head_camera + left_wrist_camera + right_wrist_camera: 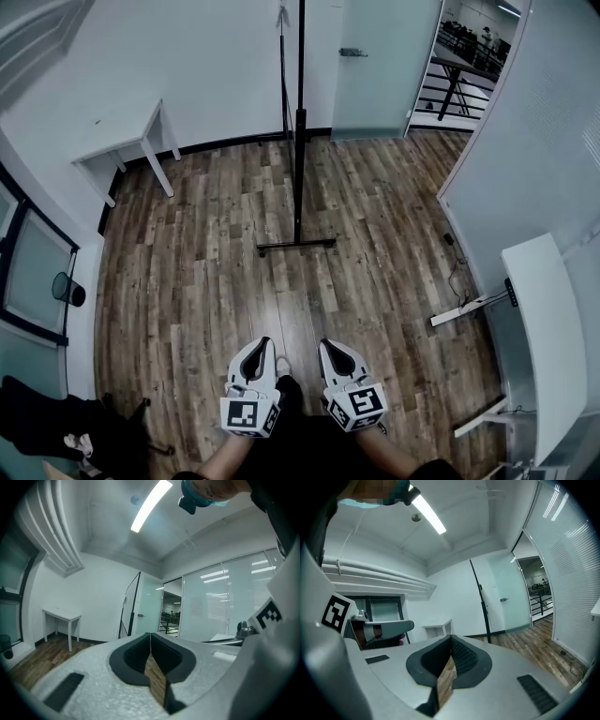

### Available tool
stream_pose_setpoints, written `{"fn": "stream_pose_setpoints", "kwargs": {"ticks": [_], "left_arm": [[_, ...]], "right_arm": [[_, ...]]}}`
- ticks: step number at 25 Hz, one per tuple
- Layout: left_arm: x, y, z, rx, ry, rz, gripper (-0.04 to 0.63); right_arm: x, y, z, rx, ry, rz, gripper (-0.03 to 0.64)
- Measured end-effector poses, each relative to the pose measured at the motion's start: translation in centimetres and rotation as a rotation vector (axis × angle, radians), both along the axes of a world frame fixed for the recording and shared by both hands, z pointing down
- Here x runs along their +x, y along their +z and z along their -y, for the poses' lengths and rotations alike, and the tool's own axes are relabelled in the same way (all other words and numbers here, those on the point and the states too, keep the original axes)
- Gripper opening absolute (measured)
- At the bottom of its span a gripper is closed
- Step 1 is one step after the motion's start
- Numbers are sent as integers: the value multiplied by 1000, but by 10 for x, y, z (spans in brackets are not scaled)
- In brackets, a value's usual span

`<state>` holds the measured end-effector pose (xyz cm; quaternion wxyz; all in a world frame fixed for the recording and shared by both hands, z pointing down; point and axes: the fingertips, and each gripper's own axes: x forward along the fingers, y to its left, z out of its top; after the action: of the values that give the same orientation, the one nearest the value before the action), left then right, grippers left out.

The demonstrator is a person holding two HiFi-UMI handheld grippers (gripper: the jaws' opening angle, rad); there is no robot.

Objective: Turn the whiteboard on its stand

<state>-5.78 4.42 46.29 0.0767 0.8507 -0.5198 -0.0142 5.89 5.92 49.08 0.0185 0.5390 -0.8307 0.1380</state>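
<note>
The left gripper (pixel 263 345) and right gripper (pixel 327 347) each had jaws pressed together, holding nothing. The whiteboard (pixel 301 84), edge-on upon its stand (pixel 296 246), stood well ahead of both jaws, untouched.

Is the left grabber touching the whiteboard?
Apart. The head view shows a wide stretch of wooden floor between the left gripper and the whiteboard, which stands far ahead.

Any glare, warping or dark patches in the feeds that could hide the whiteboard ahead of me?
Head view: the fisheye bows the walls, yet the edge-on whiteboard is sharp; the bottom left corner is dark. Left gripper view: ceiling light blown out, black round border, whiteboard clear. Right gripper view: ceiling light glares too, blinds curve, whiteboard readable as a thin dark line.
</note>
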Motion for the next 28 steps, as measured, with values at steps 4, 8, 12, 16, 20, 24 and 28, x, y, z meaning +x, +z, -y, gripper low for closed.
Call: {"fn": "stream_pose_setpoints", "kwargs": {"ticks": [4,8,12,16,20,24,28], "left_arm": [[-5,-2,47,6,18,2,18],[-19,-3,95,-20,18,-14,18],[-32,3,137,-18,39,-10,18],[-45,8,173,-12,29,-2,18],[-59,15,195,-44,-8,-33,18],[-67,30,216,-63,-26,-36,18],[-70,35,245,-56,-38,-28,18]], "right_arm": [[-8,-4,49,9,0,0,11],[-21,-4,97,0,10,-2,11],[-32,3,141,-15,14,-15,11],[-36,9,175,-22,29,-18,11],[-39,13,205,-37,42,-28,11],[-43,19,233,-32,38,-24,11],[-49,24,268,-25,22,-18,11]]}}
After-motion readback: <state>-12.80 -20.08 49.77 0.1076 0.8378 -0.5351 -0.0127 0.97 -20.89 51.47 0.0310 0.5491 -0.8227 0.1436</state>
